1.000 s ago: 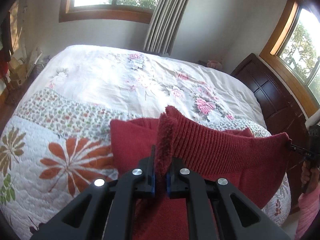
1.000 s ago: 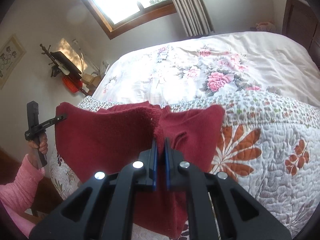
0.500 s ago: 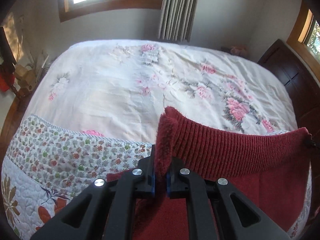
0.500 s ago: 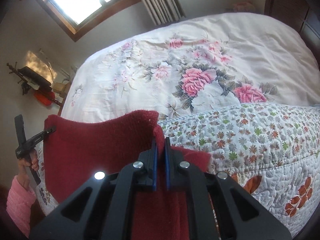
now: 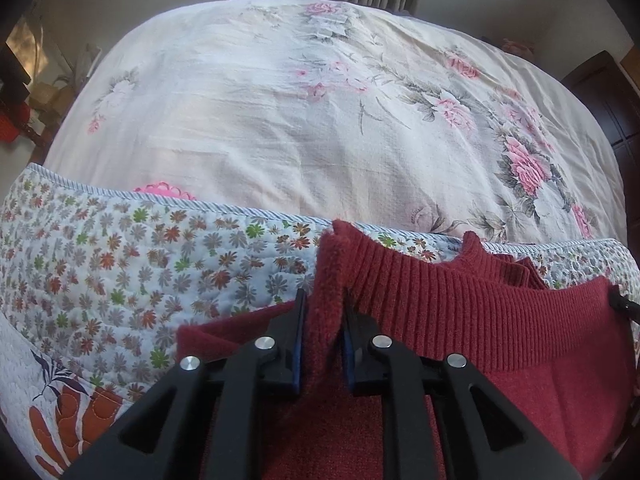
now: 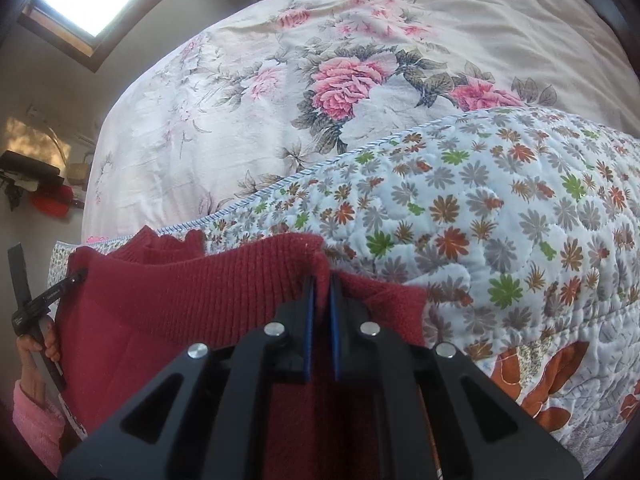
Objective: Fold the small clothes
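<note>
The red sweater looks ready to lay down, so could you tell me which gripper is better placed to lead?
Neither clearly: the left gripper and right gripper each pinch a ribbed-hem corner of the red sweater, level over the quilt. Probably both together.

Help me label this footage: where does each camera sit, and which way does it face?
Left wrist: on the left tongs, facing forward across the bed; tongs clamp the sweater.
Right wrist: on the right tongs, facing forward over the quilt, clamping the sweater's other corner; a hand and pink sleeve show at left.
Shared: sweater, quilt, bed; each glimpses the other tongs.
</note>
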### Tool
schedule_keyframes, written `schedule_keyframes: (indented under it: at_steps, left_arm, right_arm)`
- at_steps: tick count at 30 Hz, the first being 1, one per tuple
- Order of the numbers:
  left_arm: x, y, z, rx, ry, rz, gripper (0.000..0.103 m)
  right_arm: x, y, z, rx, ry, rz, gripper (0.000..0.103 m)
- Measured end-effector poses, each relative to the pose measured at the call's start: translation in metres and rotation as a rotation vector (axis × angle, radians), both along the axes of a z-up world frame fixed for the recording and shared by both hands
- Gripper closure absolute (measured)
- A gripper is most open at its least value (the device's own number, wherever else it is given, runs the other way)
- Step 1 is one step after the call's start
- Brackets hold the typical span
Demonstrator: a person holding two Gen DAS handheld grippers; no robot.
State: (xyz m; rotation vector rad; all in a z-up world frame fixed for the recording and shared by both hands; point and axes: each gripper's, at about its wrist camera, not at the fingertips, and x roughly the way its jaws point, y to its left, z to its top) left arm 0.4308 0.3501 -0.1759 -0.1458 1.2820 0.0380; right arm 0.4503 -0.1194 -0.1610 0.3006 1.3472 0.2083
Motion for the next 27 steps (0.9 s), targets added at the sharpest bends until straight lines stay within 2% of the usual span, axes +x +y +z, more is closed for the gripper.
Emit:
schedule_keyframes:
  at_steps: [2, 6, 8, 9, 11, 13, 16, 19, 23, 25, 27]
  left_arm:
    - [0.000, 0.003, 0.002, 0.000, 0.000, 0.019, 0.073]
    - [-0.011, 0.013, 0.026, -0.059, -0.003, 0.016, 0.064]
    - [-0.023, 0.019, 0.051, -0.095, -0.033, -0.020, 0.044]
    - [-0.032, 0.025, 0.065, -0.090, -0.048, -0.032, 0.040]
    - [-0.052, 0.042, 0.086, -0.109, -0.058, -0.052, 0.030]
    - [-0.070, 0.059, 0.093, -0.130, -0.029, -0.048, 0.027]
    - [-0.100, 0.079, 0.087, -0.168, 0.008, -0.030, 0.027]
    - [-0.118, 0.083, 0.073, -0.209, 0.032, -0.029, 0.027]
    - [-0.121, 0.075, 0.054, -0.256, 0.050, -0.026, 0.028]
    - [-0.119, 0.071, 0.046, -0.300, 0.061, -0.014, 0.028]
    - [-0.115, 0.063, 0.043, -0.309, 0.051, -0.024, 0.028]
  right_arm:
    - [-0.001, 0.001, 0.004, -0.005, -0.004, 0.000, 0.096]
    - [-0.014, 0.002, 0.032, -0.016, -0.053, 0.027, 0.073]
    - [-0.027, -0.003, 0.056, -0.025, -0.098, 0.050, 0.057]
    - [-0.036, -0.007, 0.068, -0.019, -0.119, 0.061, 0.047]
    - [-0.054, -0.016, 0.086, -0.001, -0.142, 0.085, 0.039]
    - [-0.074, -0.024, 0.096, 0.008, -0.144, 0.107, 0.029]
    - [-0.100, -0.032, 0.096, 0.013, -0.118, 0.126, 0.025]
    - [-0.119, -0.036, 0.087, 0.045, -0.078, 0.127, 0.024]
    - [-0.129, -0.038, 0.072, 0.111, -0.023, 0.107, 0.024]
    - [-0.130, -0.039, 0.064, 0.106, -0.002, 0.092, 0.024]
    - [-0.130, -0.040, 0.057, 0.116, 0.015, 0.083, 0.024]
